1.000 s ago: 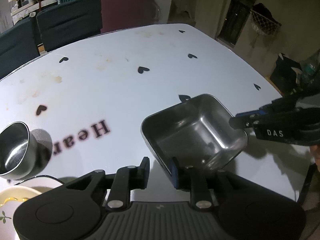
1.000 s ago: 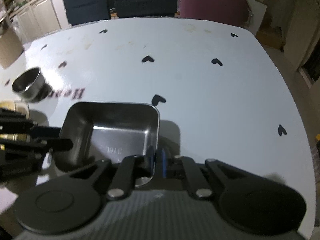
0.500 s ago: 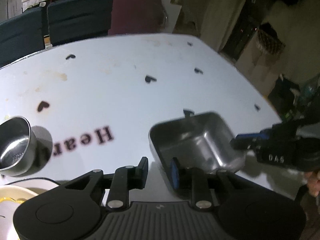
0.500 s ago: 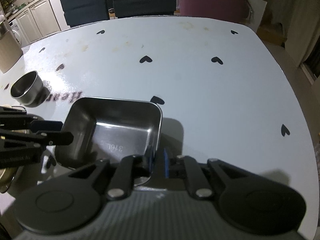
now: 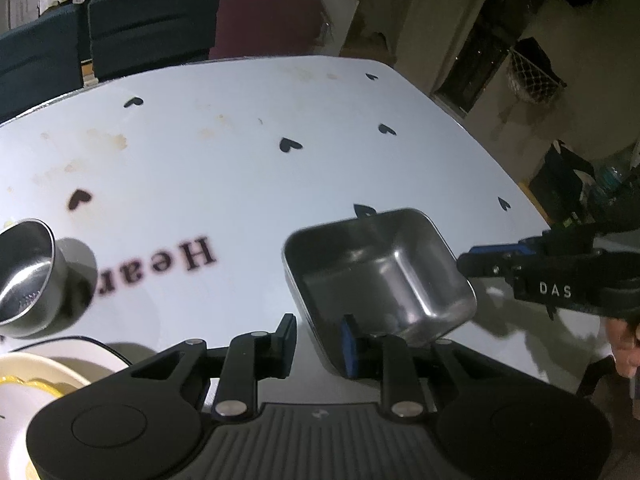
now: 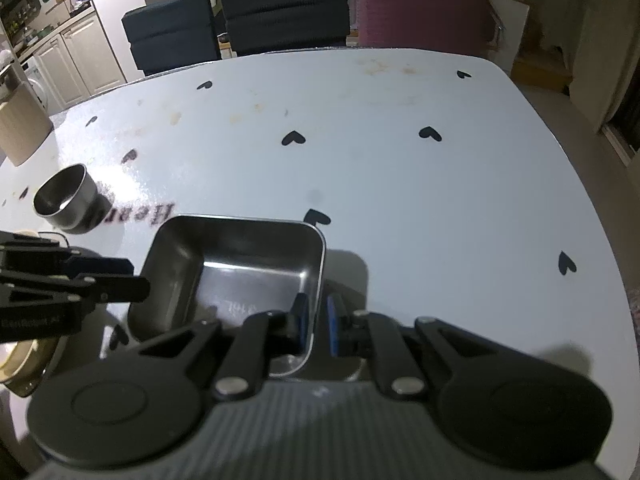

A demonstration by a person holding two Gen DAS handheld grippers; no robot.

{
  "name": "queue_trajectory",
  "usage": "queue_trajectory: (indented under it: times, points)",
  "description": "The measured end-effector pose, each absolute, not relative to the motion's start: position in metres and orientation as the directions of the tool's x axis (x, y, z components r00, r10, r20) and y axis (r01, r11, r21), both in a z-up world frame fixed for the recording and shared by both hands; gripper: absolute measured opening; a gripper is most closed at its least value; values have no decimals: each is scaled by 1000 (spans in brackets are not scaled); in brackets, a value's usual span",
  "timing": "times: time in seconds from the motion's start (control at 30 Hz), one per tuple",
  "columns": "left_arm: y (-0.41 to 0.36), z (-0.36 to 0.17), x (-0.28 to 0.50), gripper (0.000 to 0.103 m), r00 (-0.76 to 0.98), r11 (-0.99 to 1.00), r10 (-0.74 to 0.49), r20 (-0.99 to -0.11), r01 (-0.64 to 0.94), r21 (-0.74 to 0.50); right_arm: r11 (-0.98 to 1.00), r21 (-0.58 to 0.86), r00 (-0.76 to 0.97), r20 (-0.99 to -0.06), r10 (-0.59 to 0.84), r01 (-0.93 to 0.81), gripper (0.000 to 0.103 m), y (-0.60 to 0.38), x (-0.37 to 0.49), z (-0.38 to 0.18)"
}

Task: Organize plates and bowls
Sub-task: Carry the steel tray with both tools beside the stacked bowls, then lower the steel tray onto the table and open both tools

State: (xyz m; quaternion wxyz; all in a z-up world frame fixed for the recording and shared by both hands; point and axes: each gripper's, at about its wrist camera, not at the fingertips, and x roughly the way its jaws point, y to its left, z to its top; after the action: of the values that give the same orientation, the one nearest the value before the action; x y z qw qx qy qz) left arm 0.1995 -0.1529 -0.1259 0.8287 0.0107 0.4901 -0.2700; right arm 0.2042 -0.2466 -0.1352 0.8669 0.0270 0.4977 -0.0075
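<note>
The white table (image 6: 400,184), dotted with black hearts and the lettering "Hear", fills both views, with dark chairs (image 6: 280,8) and a maroon one (image 6: 420,12) along its far edge. Front and centre sits the square steel tray (image 6: 240,264), lifted at a tilt above the tabletop with its shadow thrown beside it; in the left view the tray (image 5: 380,276) hangs just right of middle. The right gripper (image 6: 316,322) pinches the tray's near-right wall, one pad inside and one outside, jaws almost together on the thin metal. The left gripper (image 5: 320,338) is spread a little, its blue pad against the tray's near wall and the other finger well clear on the table side, so it is not clamping anything. Off to the left stands the round steel bowl (image 5: 24,276), upright on the table, well apart from the tray. At the lower left corner a cream plate (image 5: 36,376) peeks in, just beside the bowl
</note>
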Motion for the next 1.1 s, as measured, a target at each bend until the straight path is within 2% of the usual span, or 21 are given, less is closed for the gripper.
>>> queue_trajectory:
  times: [0.47,0.57,0.6,0.63,0.67,0.7,0.73,0.8,0.87,0.97,1.03,1.1]
  points:
    - [-148,-108,183,28,385,842,-463,-799,472,-261,997,55,536,-844,14,60,12,-248,191,-122]
    - [-140,-96,180,42,416,845,-462,-783,473,-248,995,68,552,-834,20,68,16,-247,188,-116]
    - [-137,-92,179,50,432,848,-461,-776,471,-242,995,65,561,-828,14,72,19,-246,188,-113]
    - [-133,-87,179,63,450,853,-458,-766,466,-236,995,63,573,-819,8,77,29,-245,187,-109]
    - [-129,-83,179,71,471,858,-454,-757,460,-228,995,63,585,-811,4,81,44,-243,187,-106]
    - [-124,-79,179,82,491,863,-447,-747,455,-218,994,67,598,-801,1,88,51,-242,188,-102]
    - [-119,-75,180,88,508,868,-441,-740,450,-208,993,73,613,-790,0,95,58,-241,189,-99]
    - [-105,-68,182,92,532,878,-428,-730,437,-196,991,88,635,-773,5,100,62,-238,192,-94]
    - [-91,-63,186,97,553,891,-411,-725,413,-189,990,89,650,-760,-6,113,80,-234,198,-91]
    - [-66,-56,192,100,598,919,-362,-715,358,-166,990,91,669,-744,-4,107,98,-223,208,-87]
    - [-46,-53,196,102,617,933,-334,-713,324,-156,989,102,685,-728,5,102,103,-213,214,-86]
    - [-25,-50,201,102,637,948,-303,-709,281,-153,988,115,706,-708,13,98,103,-202,220,-84]
